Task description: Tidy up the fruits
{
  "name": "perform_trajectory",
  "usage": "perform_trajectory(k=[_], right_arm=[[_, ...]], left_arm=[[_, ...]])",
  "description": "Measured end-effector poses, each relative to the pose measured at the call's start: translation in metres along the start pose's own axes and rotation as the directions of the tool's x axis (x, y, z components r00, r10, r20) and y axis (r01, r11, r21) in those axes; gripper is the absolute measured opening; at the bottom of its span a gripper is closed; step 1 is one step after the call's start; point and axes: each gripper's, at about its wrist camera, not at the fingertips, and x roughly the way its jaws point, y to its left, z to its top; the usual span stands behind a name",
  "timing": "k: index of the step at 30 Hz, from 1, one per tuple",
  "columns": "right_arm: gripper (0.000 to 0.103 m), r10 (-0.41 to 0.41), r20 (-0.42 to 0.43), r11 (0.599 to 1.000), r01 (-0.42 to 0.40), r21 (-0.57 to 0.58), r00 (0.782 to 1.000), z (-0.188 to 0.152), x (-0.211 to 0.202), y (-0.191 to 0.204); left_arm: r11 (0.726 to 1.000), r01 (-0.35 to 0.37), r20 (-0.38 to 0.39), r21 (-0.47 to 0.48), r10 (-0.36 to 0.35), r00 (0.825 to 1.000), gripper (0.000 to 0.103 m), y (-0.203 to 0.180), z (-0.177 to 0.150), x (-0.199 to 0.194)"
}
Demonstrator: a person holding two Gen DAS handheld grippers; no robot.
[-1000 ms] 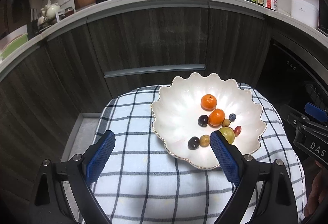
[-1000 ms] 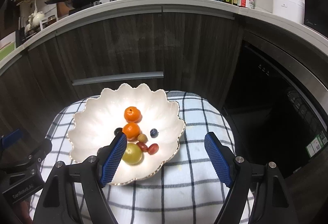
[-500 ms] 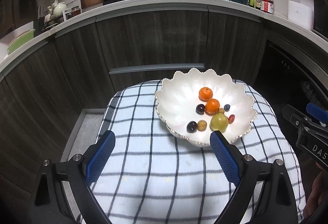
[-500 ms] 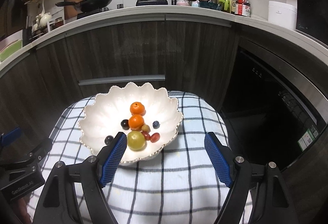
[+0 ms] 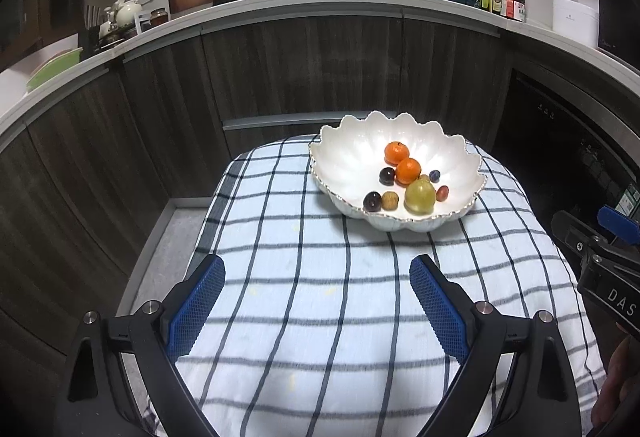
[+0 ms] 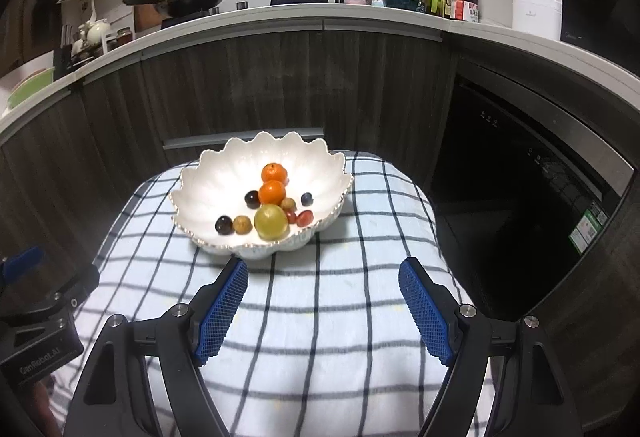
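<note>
From my left gripper's camera, my right gripper (image 5: 600, 249) is cut off at the frame's edge. The yellow-green fruit (image 6: 271, 222) hides part of a small red one (image 6: 291, 216). Bottle labels (image 6: 466, 10) are unreadable.

The left gripper (image 5: 316, 301) and right gripper (image 6: 322, 305) look alike: black angular arms, silver round screws at the joints, fingers (image 5: 198, 303) faced with blue cross-hatched pads. White lettering marks the bodies (partly cut off, perhaps "DAS"), and each carries a blue tab.
</note>
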Motion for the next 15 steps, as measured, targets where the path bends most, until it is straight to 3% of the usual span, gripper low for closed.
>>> perform_trajectory(k=[15], right_arm=[[0.079, 0.011, 0.052, 0.999, -0.013, 0.038, 0.999, -0.034, -0.05, -0.01]], left_arm=[[1.0, -0.028, 0.036, -0.013, 0.029, 0.999, 0.095, 0.002, -0.036, -0.049]])
